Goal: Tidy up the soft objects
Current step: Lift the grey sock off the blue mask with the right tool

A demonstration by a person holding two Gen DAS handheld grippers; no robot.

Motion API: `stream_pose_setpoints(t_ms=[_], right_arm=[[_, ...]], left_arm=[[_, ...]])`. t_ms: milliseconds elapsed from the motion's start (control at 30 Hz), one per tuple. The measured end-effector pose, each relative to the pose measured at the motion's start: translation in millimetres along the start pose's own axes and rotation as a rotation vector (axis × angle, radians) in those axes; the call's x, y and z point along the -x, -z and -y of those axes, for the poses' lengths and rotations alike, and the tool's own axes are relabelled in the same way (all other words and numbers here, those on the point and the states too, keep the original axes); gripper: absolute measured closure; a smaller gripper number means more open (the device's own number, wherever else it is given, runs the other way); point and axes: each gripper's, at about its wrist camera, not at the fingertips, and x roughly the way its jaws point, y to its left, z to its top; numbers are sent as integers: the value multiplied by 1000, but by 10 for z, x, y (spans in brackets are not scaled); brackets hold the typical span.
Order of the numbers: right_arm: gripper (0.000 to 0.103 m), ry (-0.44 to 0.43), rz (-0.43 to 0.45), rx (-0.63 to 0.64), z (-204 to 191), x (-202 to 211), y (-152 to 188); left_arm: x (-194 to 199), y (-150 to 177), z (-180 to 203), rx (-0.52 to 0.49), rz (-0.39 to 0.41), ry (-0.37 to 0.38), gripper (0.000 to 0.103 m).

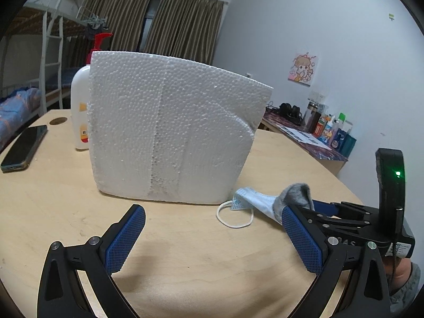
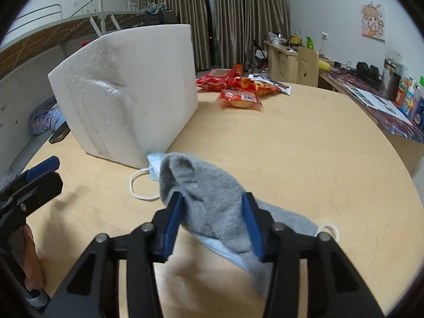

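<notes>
A grey sock (image 2: 212,198) is pinched between the blue pads of my right gripper (image 2: 213,225), which is shut on it just above the wooden table (image 2: 304,159). Its tip also shows in the left wrist view (image 1: 298,193). A light-blue face mask (image 1: 254,201) with a white ear loop lies on the table under the sock, next to the white foam block (image 1: 169,137); it also shows in the right wrist view (image 2: 153,164). My left gripper (image 1: 212,238) is open and empty, facing the foam block (image 2: 127,92).
A white pump bottle with a red top (image 1: 80,100) stands behind the foam block. A phone (image 1: 23,148) lies at the table's left. Red snack packets (image 2: 238,87) lie at the far side. A cluttered side desk (image 2: 384,98) stands at the right wall.
</notes>
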Motion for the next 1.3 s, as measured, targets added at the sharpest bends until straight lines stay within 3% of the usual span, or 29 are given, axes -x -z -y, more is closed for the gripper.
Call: stream_pose_setpoints(t_ms=[133, 200, 367, 633, 700, 833, 933, 1300], right_arm=[[56, 12, 14, -15, 16, 122, 115], [70, -4, 19, -25, 25, 172, 147], [78, -30, 64, -6, -2, 368, 209], [81, -102, 122, -22, 6, 593, 155], [86, -112, 110, -27, 10, 583, 161], [86, -119, 55, -18, 22, 480, 263], [94, -127, 60, -16, 24, 501, 320], [94, -124, 215, -68, 210, 974, 187]], left_arm=[[5, 16, 25, -12, -8, 19, 0], [7, 33, 48, -22, -12, 25, 0], [55, 65, 155, -86, 12, 26, 0], [98, 58, 267, -124, 23, 48, 0], [111, 67, 314, -136, 14, 63, 0], [150, 95, 361, -139, 9, 67, 0], [159, 108, 372, -140, 2, 62, 0], [91, 100, 668, -196, -27, 120, 0]])
